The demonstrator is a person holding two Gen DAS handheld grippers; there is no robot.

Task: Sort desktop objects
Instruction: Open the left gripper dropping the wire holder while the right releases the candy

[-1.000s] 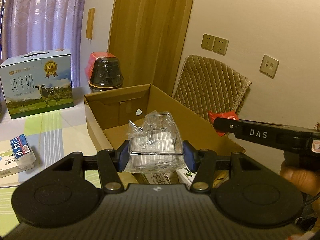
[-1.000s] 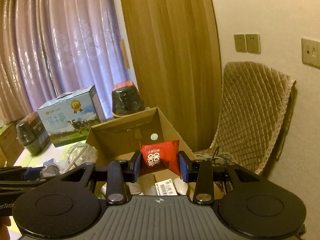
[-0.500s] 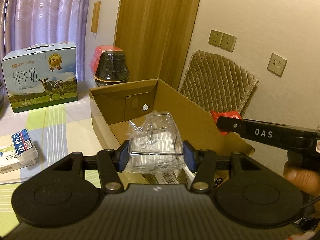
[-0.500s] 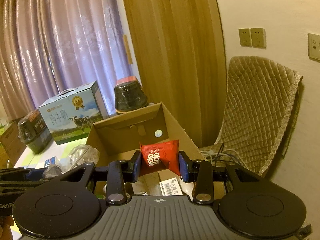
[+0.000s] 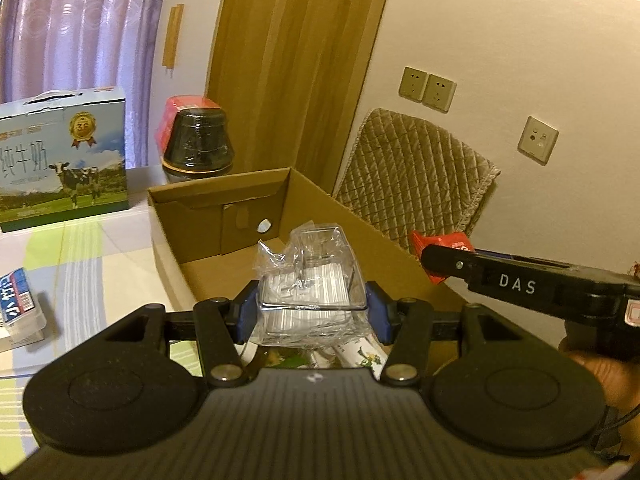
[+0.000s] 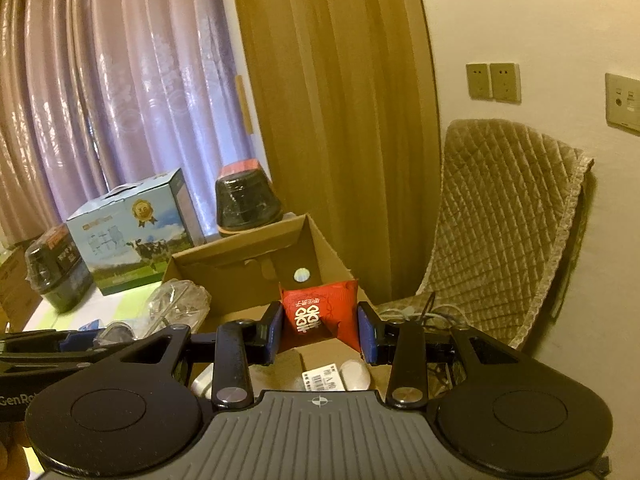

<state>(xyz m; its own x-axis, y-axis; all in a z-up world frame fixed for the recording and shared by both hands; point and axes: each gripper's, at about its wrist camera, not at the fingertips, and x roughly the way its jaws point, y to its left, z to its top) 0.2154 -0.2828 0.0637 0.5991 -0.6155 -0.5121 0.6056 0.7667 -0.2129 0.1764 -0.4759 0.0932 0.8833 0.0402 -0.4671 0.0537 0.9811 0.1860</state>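
clear plastic box [image 5: 312, 292], wrapped in film, is clamped between the left tongs [image 5: 312, 312] above the open cardboard box [image 5: 200, 248]. red packet [image 6: 320, 314] is clamped in the right tongs [image 6: 319, 334], also over the box. milk carton [image 5: 60, 160] and black jar [image 5: 198, 148] stand behind on the bench [image 5: 80, 256].

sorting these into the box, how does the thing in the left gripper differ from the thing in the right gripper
The clear plastic box in the left gripper is see-through, rigid-looking and wrapped in crinkled film; the red packet in the right gripper is opaque, soft-looking and printed with white characters. The box fills the gap between its pads, while the packet looks narrower and tapers. Both are held above the open cardboard box.
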